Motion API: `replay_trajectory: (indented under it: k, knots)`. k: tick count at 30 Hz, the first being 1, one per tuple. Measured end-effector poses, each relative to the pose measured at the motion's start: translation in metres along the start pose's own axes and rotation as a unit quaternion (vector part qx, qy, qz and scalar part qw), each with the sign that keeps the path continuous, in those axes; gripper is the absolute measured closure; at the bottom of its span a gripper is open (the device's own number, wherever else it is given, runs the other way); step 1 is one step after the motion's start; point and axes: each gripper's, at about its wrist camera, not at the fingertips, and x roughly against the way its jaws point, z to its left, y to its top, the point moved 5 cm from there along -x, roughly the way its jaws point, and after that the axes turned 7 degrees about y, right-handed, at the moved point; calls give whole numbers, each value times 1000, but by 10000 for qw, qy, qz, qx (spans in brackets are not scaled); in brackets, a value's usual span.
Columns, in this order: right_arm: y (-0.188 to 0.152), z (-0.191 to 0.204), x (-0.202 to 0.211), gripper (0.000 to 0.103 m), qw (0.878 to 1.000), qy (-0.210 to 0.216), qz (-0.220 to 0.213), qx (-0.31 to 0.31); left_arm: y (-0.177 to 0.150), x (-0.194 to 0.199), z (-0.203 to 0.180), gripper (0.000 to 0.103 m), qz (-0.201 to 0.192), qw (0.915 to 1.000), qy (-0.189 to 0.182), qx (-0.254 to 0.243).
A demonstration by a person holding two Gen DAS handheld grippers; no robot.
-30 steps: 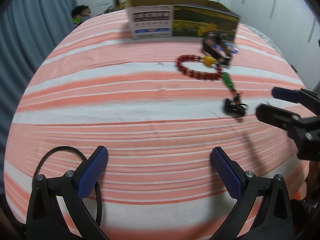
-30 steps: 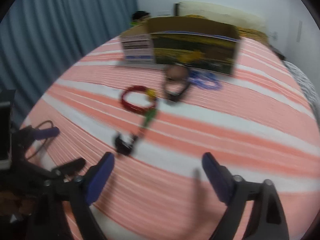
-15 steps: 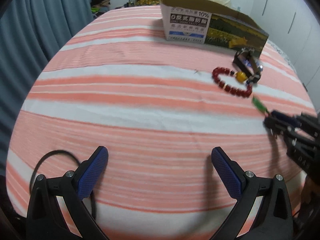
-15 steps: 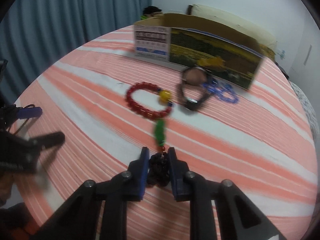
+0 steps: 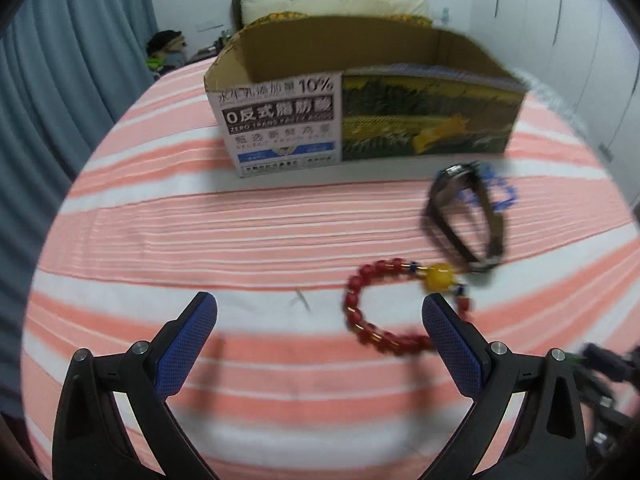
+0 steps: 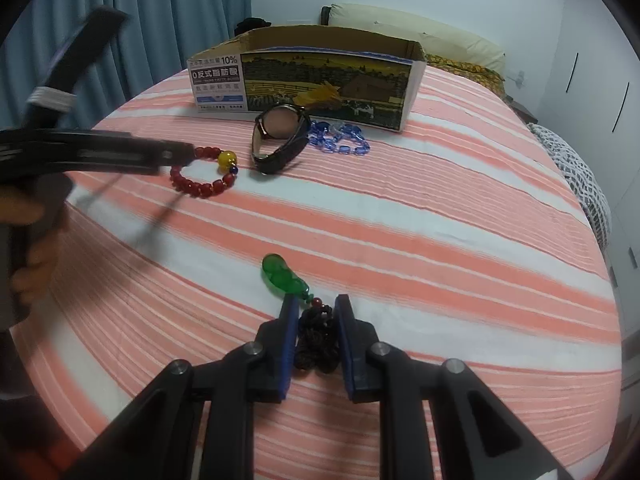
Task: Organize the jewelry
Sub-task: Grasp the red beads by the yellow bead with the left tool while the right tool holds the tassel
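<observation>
My right gripper (image 6: 316,312) is shut on the black knotted cord (image 6: 316,336) of a green pendant (image 6: 280,274), near the front of the striped bed. My left gripper (image 5: 320,312) is open just in front of a red bead bracelet (image 5: 360,316) with a yellow bead (image 5: 438,282); its right finger covers part of the loop. The bracelet also shows in the right wrist view (image 6: 200,188), with the left gripper's finger (image 6: 120,152) over it. A black wristwatch (image 6: 280,136) and a blue bead bracelet (image 6: 340,140) lie before an open cardboard box (image 6: 304,76).
The striped orange and white bedspread (image 6: 440,220) covers the bed. Blue curtains (image 6: 120,20) hang at the left. Pillows (image 6: 420,28) lie behind the box. White cupboards (image 6: 592,80) stand at the right. The right gripper shows at the left view's lower right (image 5: 600,364).
My left gripper moved forward and right up to the red bracelet. My right gripper, shut on the pendant's cord, pulled it back away from the bracelet.
</observation>
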Motion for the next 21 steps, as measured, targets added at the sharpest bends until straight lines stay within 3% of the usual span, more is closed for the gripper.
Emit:
replay_trajectory:
  k: [3, 13, 15, 17, 21]
  knots:
    - [-3, -4, 3, 84, 10000, 25, -14, -69, -9, -7, 6, 1, 126, 9996, 229, -90]
    - [-10, -18, 9, 84, 9997, 45, -17, -247, -56, 17, 59, 1, 326, 9985, 415, 168]
    - [-10, -18, 9, 84, 9997, 45, -6, -224, -60, 27, 59, 1, 221, 9987, 449, 61]
    - [-10, -18, 9, 84, 9997, 52, -4, -219, -61, 41, 51, 1, 29, 9997, 249, -20]
    - [-9, -19, 9, 84, 9997, 73, -19, -247, -55, 57, 18, 1, -160, 9983, -543, -121]
